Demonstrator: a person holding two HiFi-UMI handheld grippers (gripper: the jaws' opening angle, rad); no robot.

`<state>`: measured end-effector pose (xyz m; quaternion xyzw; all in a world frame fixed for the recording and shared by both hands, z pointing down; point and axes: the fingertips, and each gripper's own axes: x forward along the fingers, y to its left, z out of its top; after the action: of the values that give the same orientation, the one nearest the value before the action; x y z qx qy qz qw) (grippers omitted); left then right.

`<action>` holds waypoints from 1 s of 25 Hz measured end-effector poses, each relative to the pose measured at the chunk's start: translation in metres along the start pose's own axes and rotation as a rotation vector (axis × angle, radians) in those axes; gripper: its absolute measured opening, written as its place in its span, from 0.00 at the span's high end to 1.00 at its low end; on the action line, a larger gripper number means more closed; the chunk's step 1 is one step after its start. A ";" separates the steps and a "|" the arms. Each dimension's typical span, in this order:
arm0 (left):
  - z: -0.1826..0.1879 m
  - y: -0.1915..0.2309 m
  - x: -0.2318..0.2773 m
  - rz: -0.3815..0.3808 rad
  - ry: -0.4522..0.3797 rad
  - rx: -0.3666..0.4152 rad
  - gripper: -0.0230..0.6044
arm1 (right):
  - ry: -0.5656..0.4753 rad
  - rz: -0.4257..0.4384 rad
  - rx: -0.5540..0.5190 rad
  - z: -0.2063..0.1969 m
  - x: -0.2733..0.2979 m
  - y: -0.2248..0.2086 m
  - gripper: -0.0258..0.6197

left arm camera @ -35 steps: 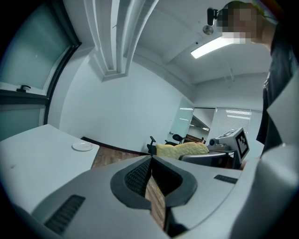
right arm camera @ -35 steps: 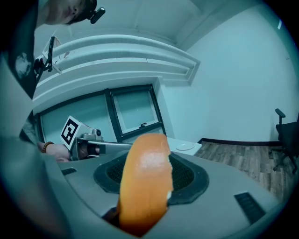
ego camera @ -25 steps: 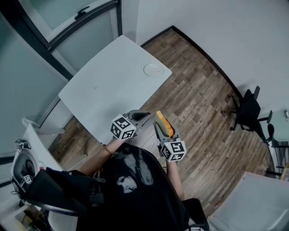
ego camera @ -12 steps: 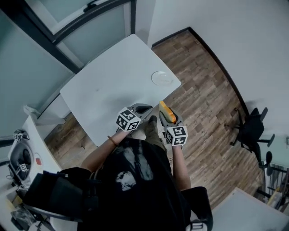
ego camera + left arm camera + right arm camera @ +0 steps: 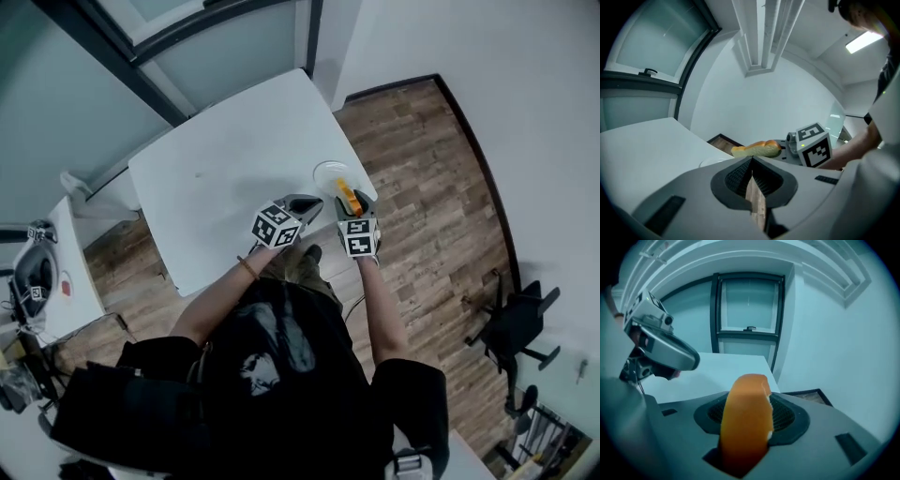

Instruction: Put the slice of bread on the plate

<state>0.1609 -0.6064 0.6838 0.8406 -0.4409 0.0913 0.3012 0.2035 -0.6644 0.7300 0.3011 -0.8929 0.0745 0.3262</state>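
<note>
The big white flat bench (image 5: pixel 216 169) fills the top middle of the head view. The brown wooden floor (image 5: pixel 422 187) lies past it at 3 o'clock.

A small round pale plate (image 5: pixel 328 172) sits on the 3 o'clock side of the bench, near the corner. Nothing is on it yet.

The left gripper (image 5: pixel 312 202) hangs at about 7 o'clock from the plate. Its fingers (image 5: pixel 736 176) are pressed together at the tips and hold nothing.

The right gripper (image 5: pixel 351 208) is at 5 o'clock from the plate, just beside it. Its fingers (image 5: pixel 787 416) pinch the soft orange-brown slice of bread (image 5: pixel 744 420). The slice stands on its edge, and its round crust top sticks out past the tips. It is up in the air, close to the plate but not on it.

I think the bread is very light and soft. A hard squeeze would squash it or tear it, and crumbs could fall. The crust is the firmest part, so the low edge by the crust is a good place to hold. A gentle pinch is enough. It should be laid down low over the plate so it does not flop off.
</note>
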 end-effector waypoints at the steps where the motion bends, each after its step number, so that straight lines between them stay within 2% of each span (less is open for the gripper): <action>1: 0.001 0.005 0.004 0.016 0.012 0.009 0.95 | 0.030 -0.013 -0.042 -0.002 0.015 -0.009 0.63; 6: -0.005 0.021 0.000 0.043 0.032 -0.028 0.96 | 0.239 -0.113 -0.228 -0.016 0.084 -0.048 0.63; 9: -0.017 0.032 -0.009 0.064 0.049 -0.055 0.96 | 0.329 -0.177 -0.423 -0.016 0.108 -0.054 0.63; 11: -0.026 0.038 -0.014 0.075 0.051 -0.097 0.96 | 0.379 -0.171 -0.557 -0.019 0.114 -0.040 0.63; 13: -0.030 0.042 -0.017 0.075 0.045 -0.138 0.96 | 0.425 -0.120 -0.588 -0.029 0.117 -0.020 0.63; 16: -0.026 0.045 -0.023 0.070 0.027 -0.158 0.96 | 0.458 -0.007 -0.509 -0.042 0.117 0.002 0.50; 20: -0.024 0.048 -0.032 0.060 0.008 -0.190 0.96 | 0.500 0.193 -0.296 -0.056 0.105 0.030 0.26; 23: -0.023 0.045 -0.038 0.036 0.001 -0.190 0.96 | 0.441 0.227 -0.171 -0.050 0.083 0.037 0.25; 25: -0.020 0.042 -0.045 0.022 -0.013 -0.183 0.95 | 0.340 0.218 -0.059 -0.037 0.059 0.041 0.25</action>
<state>0.1032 -0.5819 0.6994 0.8053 -0.4587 0.0484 0.3725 0.1638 -0.6482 0.7982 0.1761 -0.8542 0.1328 0.4709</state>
